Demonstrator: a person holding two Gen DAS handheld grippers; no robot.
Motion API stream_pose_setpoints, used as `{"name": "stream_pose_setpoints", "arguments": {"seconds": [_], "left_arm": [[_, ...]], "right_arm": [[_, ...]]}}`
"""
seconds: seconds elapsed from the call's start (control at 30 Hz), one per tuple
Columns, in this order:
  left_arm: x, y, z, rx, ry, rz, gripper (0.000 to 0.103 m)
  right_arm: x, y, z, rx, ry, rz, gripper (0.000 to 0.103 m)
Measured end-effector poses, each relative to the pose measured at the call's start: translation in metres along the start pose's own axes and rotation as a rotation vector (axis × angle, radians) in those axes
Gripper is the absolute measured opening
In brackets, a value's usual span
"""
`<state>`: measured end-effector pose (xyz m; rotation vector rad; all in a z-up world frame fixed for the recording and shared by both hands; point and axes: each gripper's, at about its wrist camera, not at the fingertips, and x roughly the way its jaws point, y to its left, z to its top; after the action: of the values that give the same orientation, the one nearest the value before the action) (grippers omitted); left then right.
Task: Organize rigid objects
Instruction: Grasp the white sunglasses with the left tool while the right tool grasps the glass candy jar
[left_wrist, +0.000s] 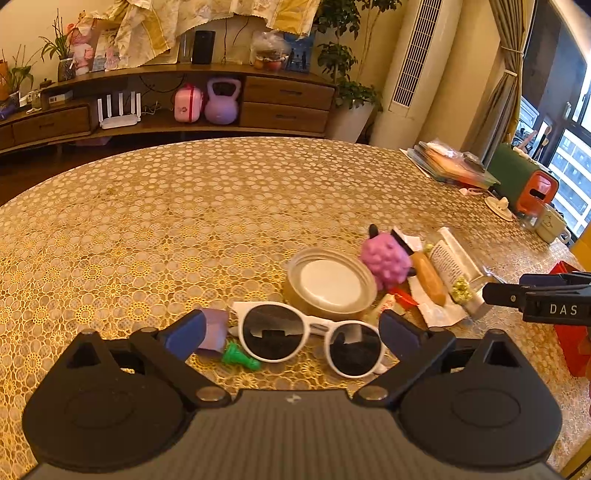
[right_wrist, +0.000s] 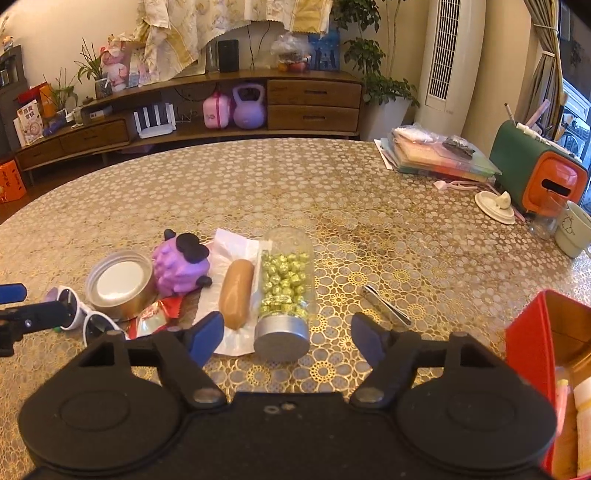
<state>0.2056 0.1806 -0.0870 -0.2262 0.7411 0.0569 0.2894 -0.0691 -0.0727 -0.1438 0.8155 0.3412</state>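
White sunglasses (left_wrist: 314, 338) lie low in the frame's centre between the spread, empty jaws of the left gripper (left_wrist: 291, 330). In the other view the clear jar (right_wrist: 286, 291) (lying down, silver lid nearest) sits centre-low between the right gripper (right_wrist: 288, 338) jaws, apart from both pads.

The left gripper (left_wrist: 291, 332) and the right gripper (right_wrist: 288, 341) look alike: matte black plastic bodies with a ribbed centre panel, two round domed housings, triangular cut-outs, silver pivot screws, and blue pads on the fingers (left_wrist: 186, 334). The right one's side carries white letters "DAS".
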Motion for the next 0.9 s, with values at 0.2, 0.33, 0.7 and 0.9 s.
{"name": "stream_pose_setpoints", "arguments": {"seconds": [0.2, 0.33, 0.7, 0.9], "left_arm": [[0.011, 0.011, -0.006, 0.006, 0.026, 0.029, 0.091], [0.016, 0.014, -0.009, 0.025, 0.036, 0.038, 0.084], [0.025, 0.007, -0.006, 0.091, 0.016, 0.041, 0.084], [0.026, 0.009, -0.004, 0.105, 0.003, 0.018, 0.076]], "right_arm": [[0.012, 0.003, 0.003, -0.004, 0.014, 0.000, 0.070], [0.021, 0.002, 0.004, 0.003, 0.029, 0.000, 0.068], [0.032, -0.002, 0.005, 0.017, 0.056, -0.010, 0.061], [0.034, -0.001, 0.005, 0.013, 0.057, -0.005, 0.058]]}}
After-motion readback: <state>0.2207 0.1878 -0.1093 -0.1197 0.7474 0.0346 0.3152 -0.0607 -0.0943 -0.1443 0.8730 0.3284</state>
